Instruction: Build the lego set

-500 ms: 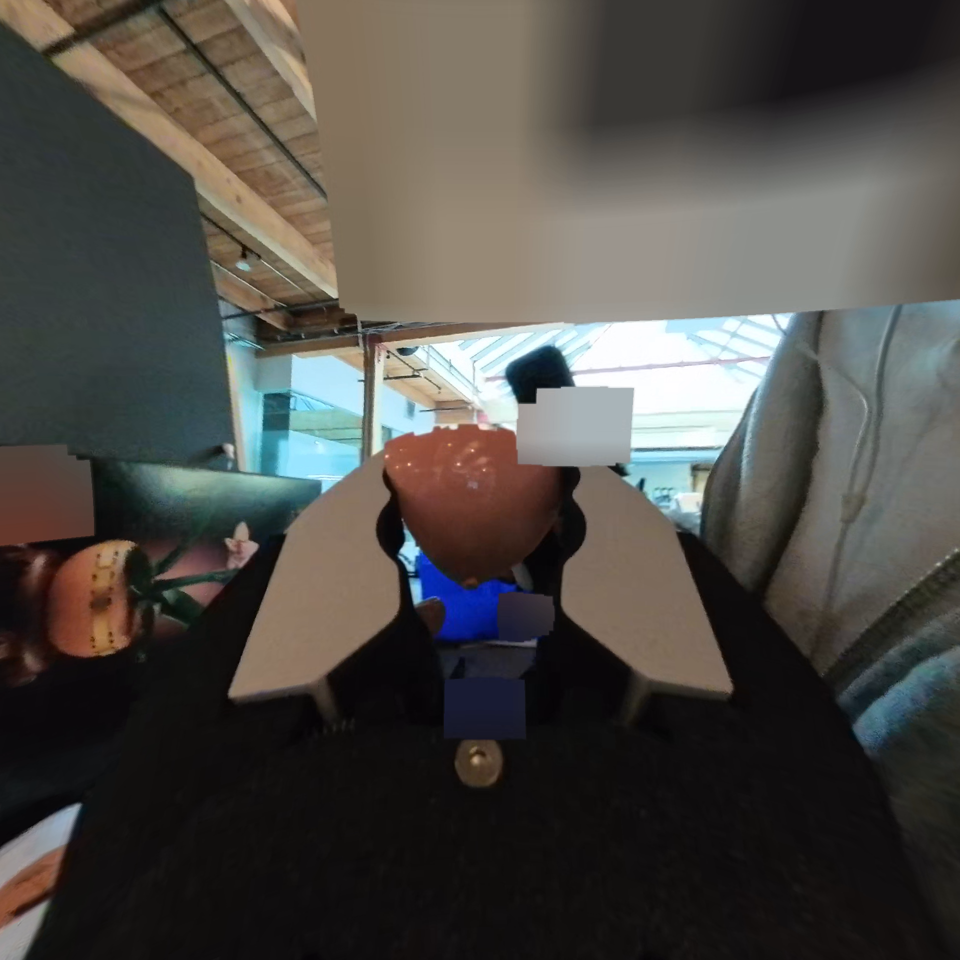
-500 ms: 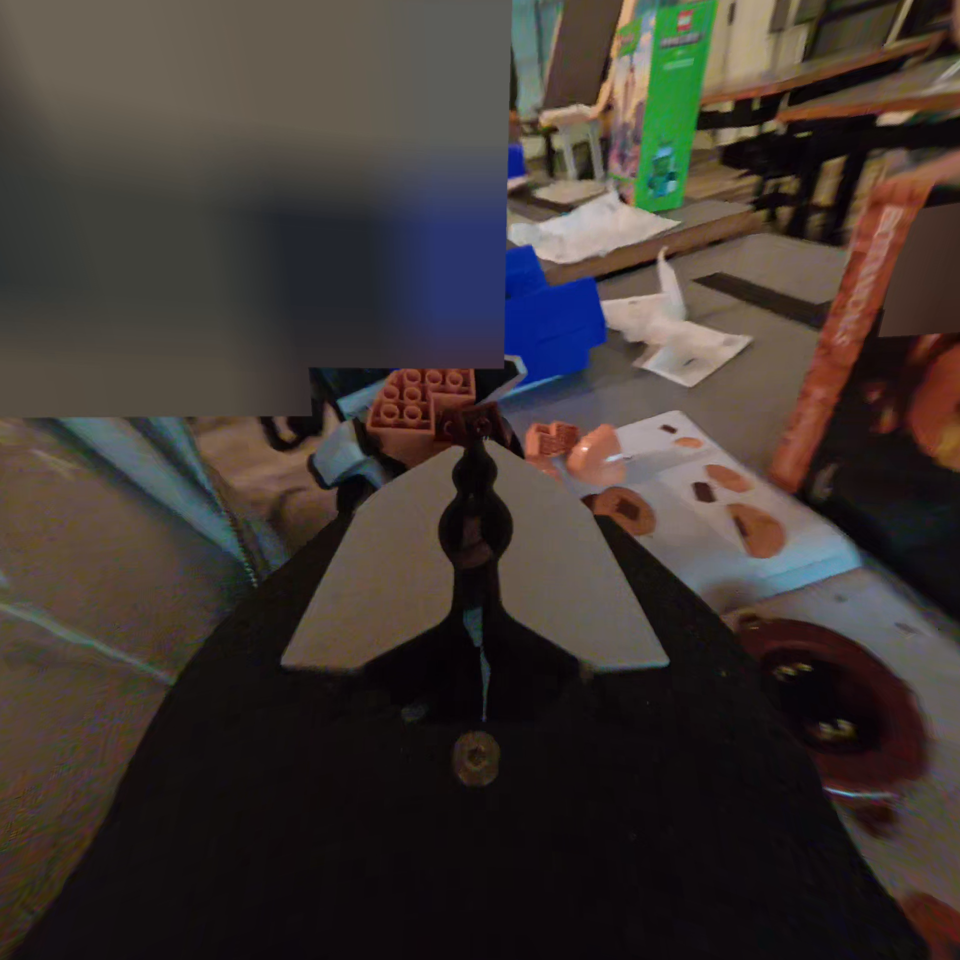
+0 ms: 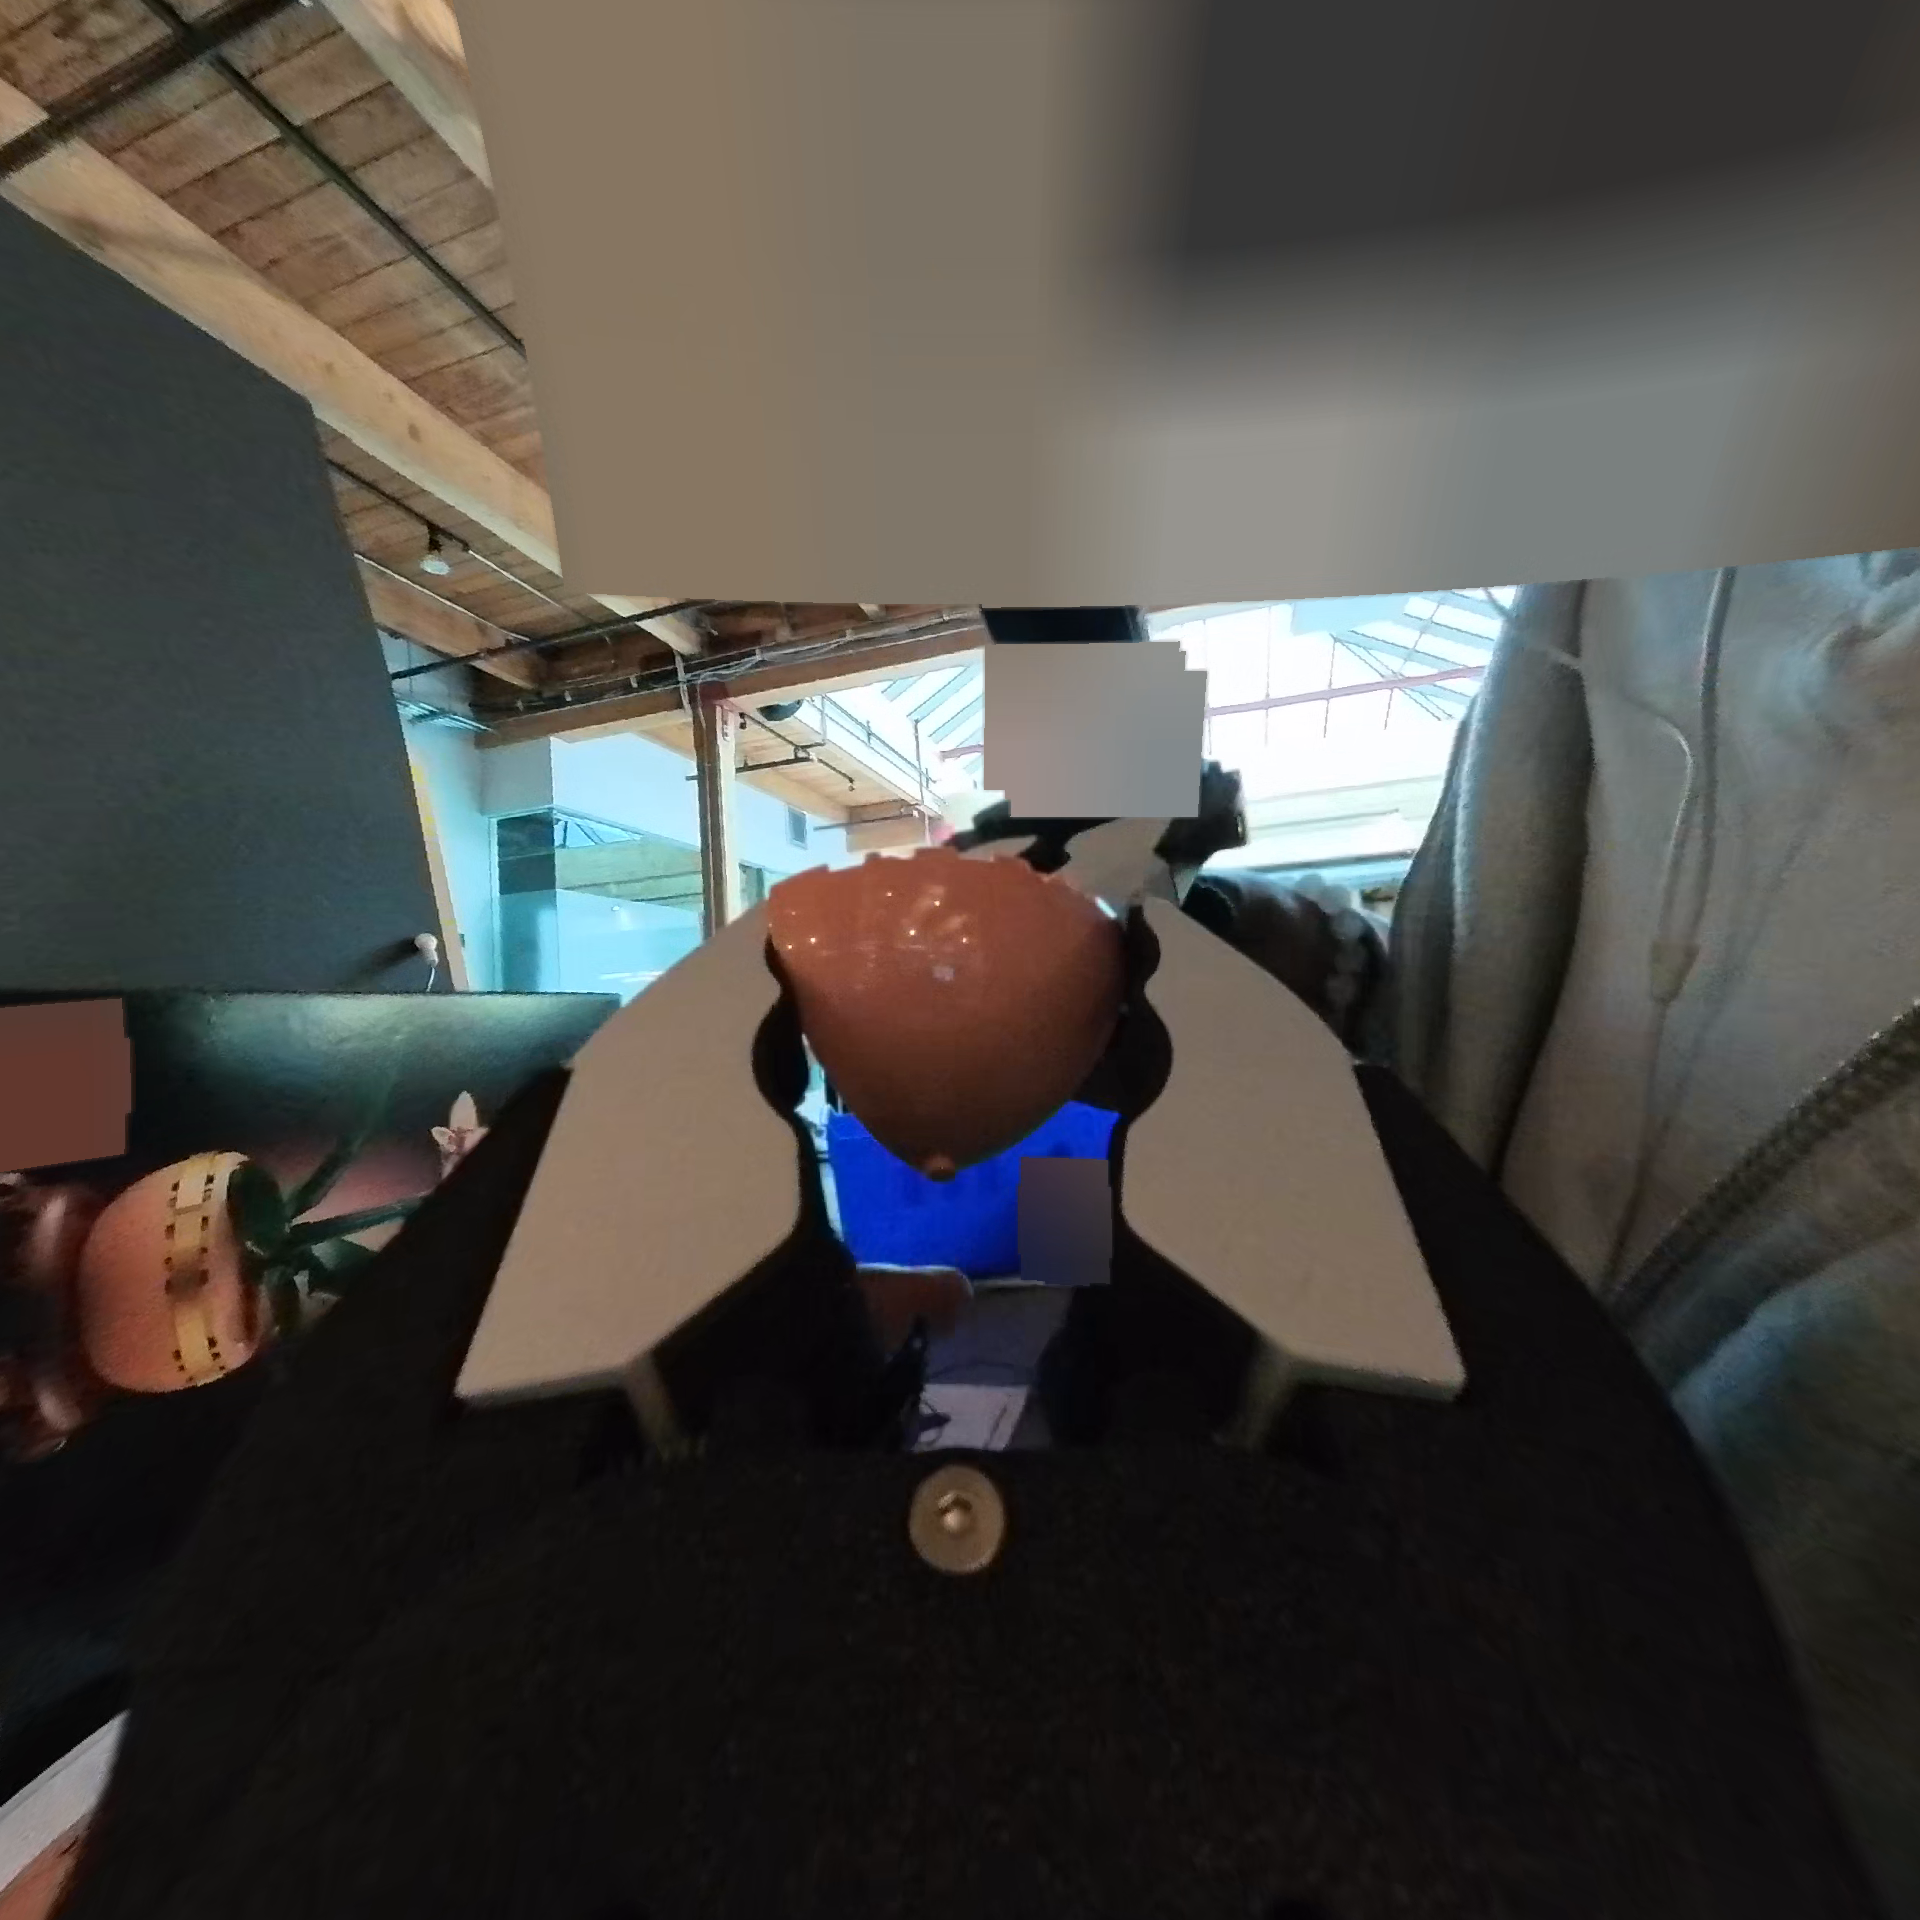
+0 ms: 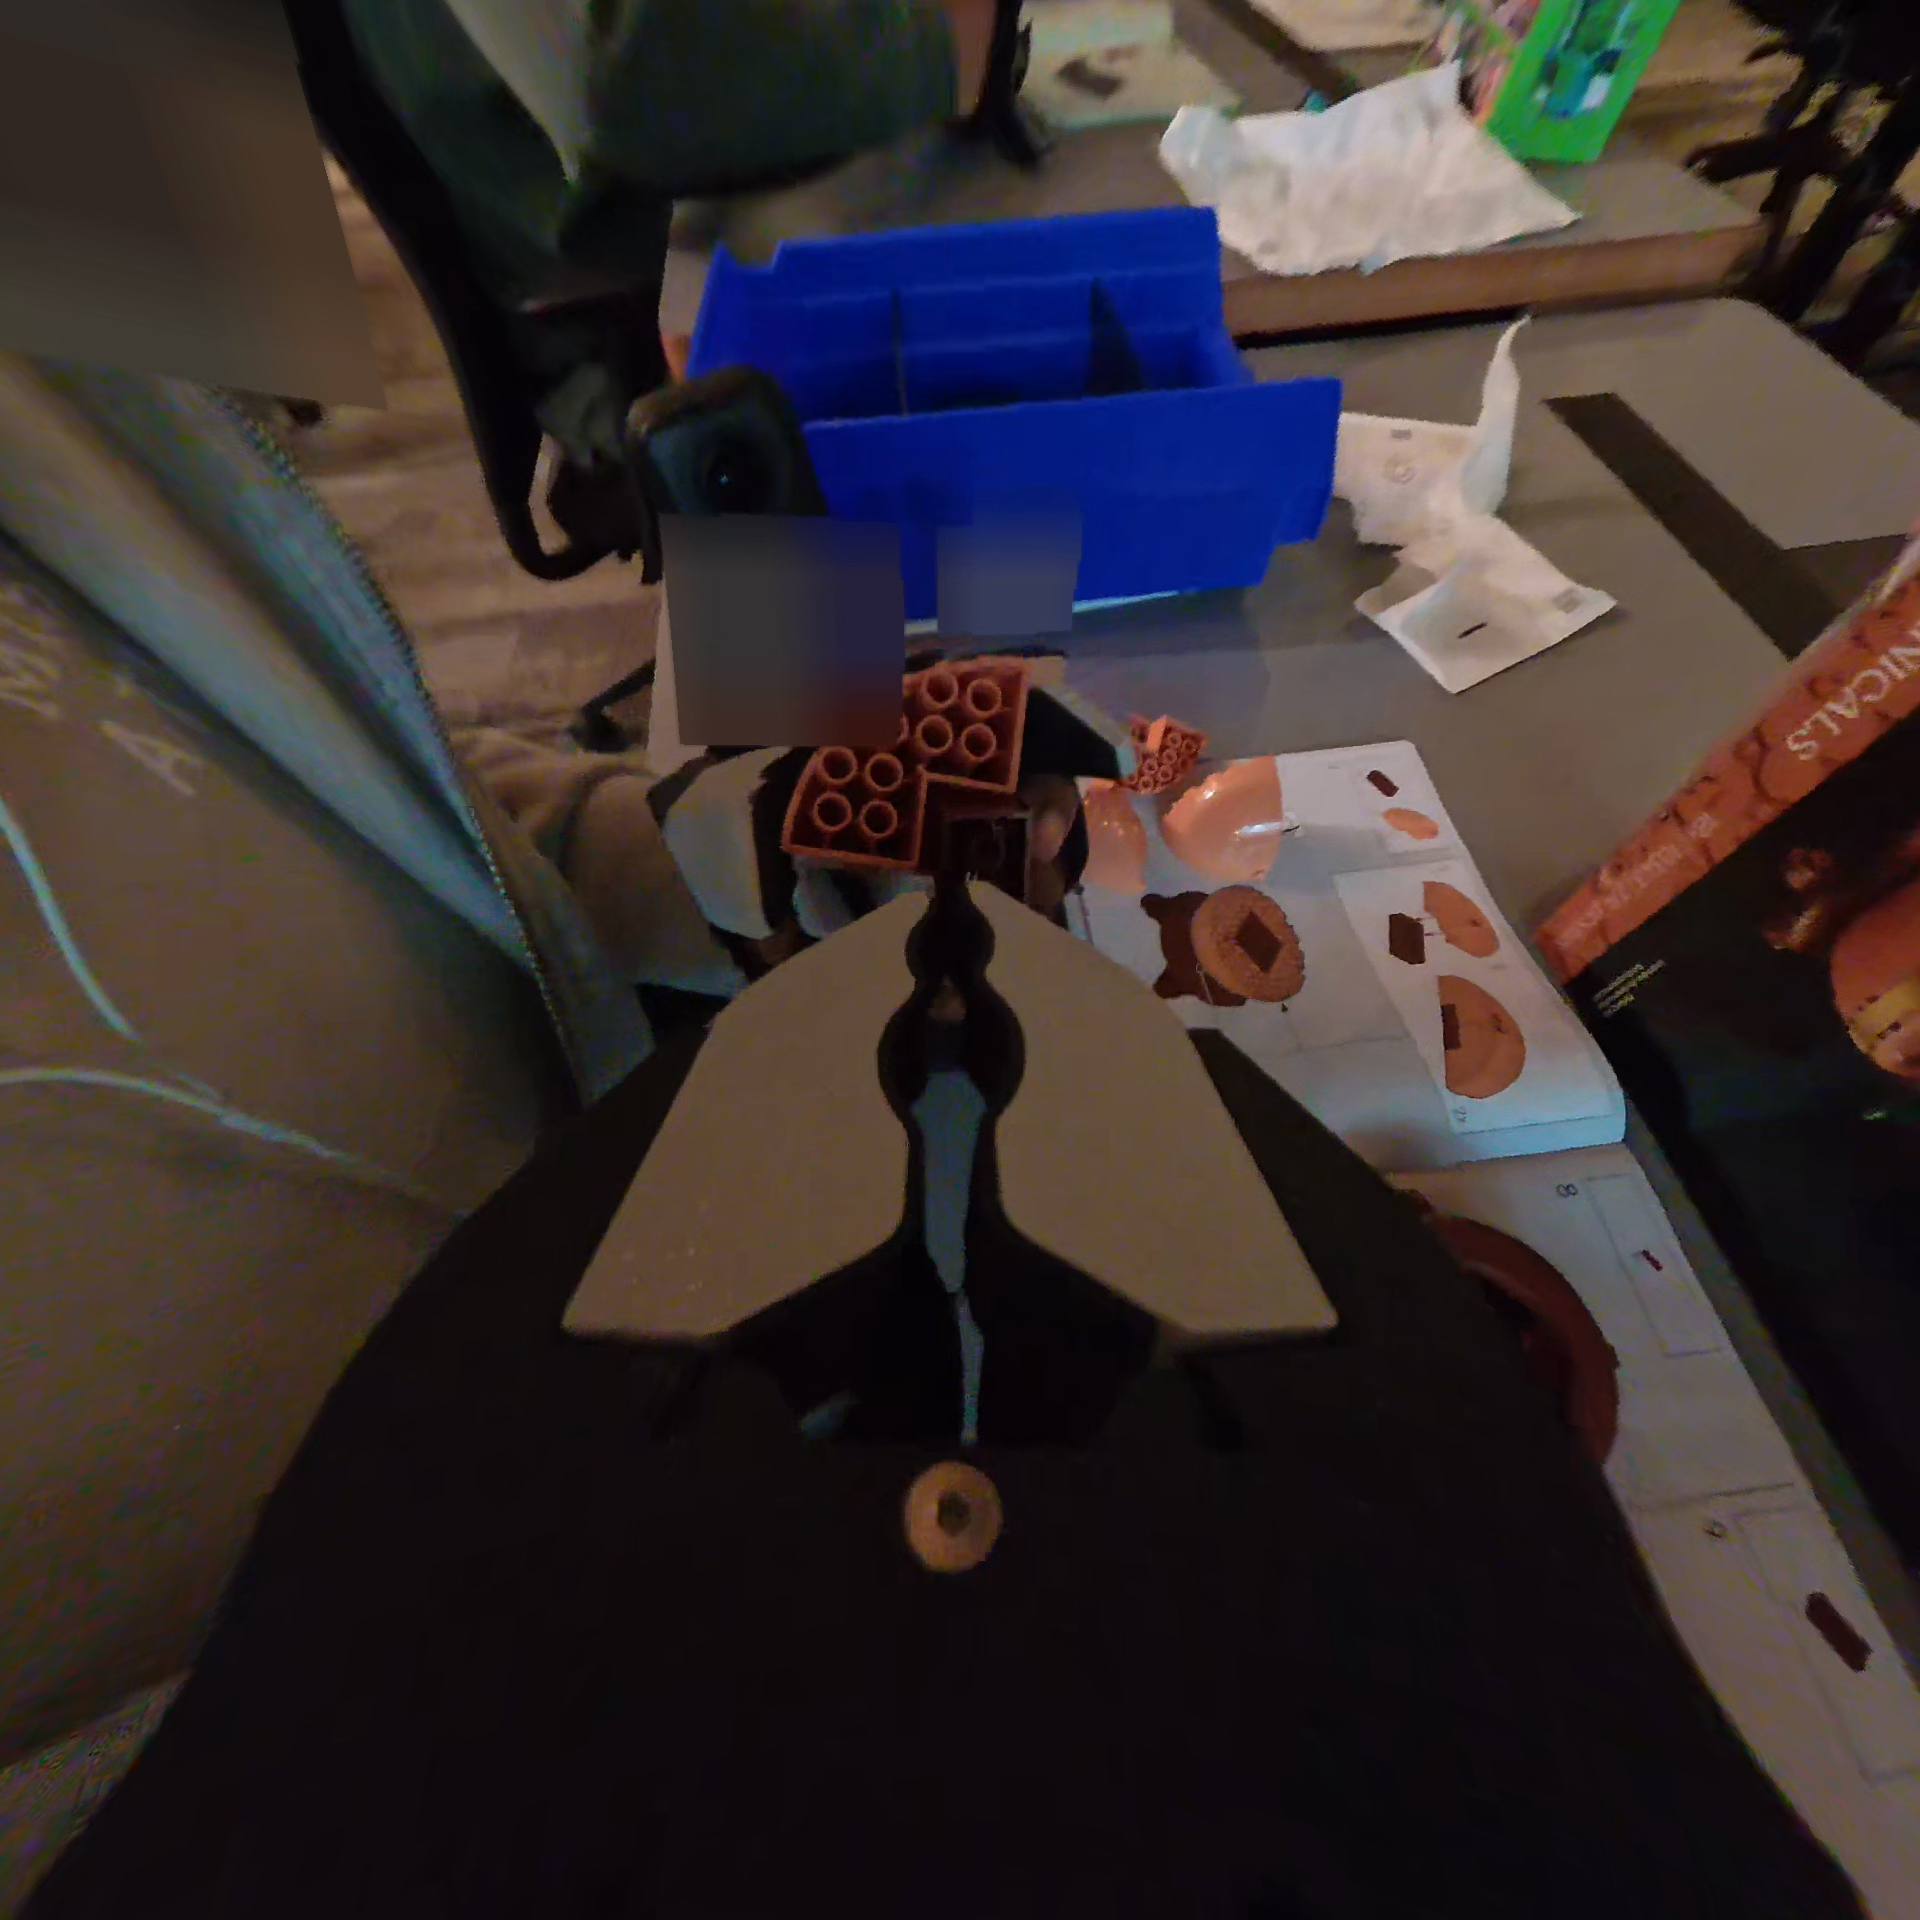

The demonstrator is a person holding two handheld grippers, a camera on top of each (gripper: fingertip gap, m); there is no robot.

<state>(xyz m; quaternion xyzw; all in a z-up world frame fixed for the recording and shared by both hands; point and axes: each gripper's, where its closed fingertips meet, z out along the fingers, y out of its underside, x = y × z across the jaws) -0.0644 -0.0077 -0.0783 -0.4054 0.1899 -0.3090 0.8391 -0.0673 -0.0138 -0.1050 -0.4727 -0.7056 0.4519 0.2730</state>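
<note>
Bin (image 4: 1049, 457) of blue plastic, split by dividers, stood on the grey table (image 4: 1621, 623) at twelve o'clock from the right gripper (image 4: 951, 883), with an open instruction booklet (image 4: 1351, 1101) at three o'clock and a dark box (image 4: 1766, 935) beyond it. Left gripper (image 3: 945, 997) clamped a glossy, rounded brown shell piece (image 3: 940, 1023), both fingers pressed against its sides. Right gripper's fingers were closed, their tips meeting at a small dark brown brick (image 4: 987, 847) under that shell's orange studded blocks (image 4: 894, 790).
</note>
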